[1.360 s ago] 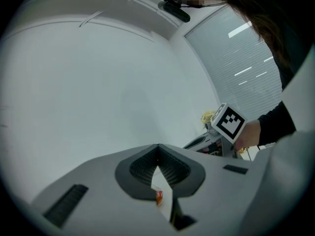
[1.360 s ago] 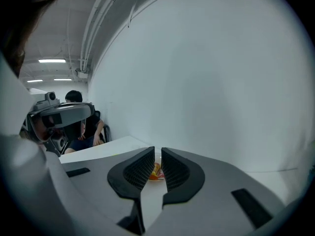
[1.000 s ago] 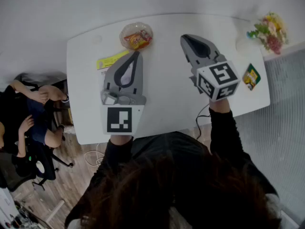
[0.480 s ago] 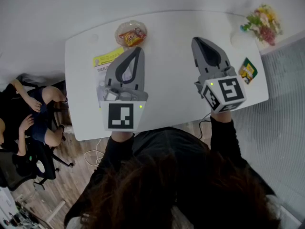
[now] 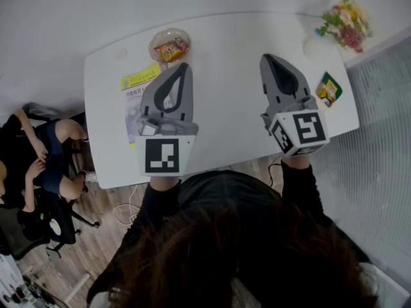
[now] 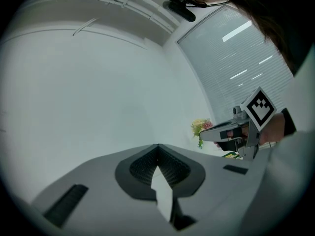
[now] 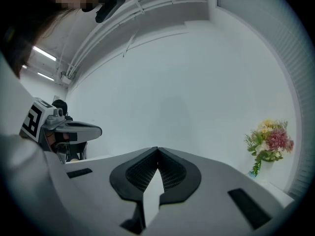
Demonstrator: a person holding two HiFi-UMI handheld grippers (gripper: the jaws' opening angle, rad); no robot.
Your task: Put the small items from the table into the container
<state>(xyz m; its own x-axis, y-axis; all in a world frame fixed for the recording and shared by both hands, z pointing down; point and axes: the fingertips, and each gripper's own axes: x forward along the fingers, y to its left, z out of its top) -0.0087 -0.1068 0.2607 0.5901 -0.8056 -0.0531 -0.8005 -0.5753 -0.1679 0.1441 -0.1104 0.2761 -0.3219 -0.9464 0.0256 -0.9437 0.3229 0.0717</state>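
Hovering level above the near half of the white table, the left gripper and the right gripper were both clenched, jaw tips meeting and nothing between them, as each gripper view confirmed. Beyond the right gripper, near the table's right edge, lay a green snack packet, the one small item visibly left outside the container. It probably handled as a light, thin, crinkly pouch with a slick film. A pinch across one sealed edge, or a flat squeeze over its narrow width, seemed the surest hold, since a grip on its middle could slide. A yellow leaflet lay toward the left edge. Farther off, at the far edge, the clear bowl already held red and orange packets. A bunch of flowers stood at the far right corner.
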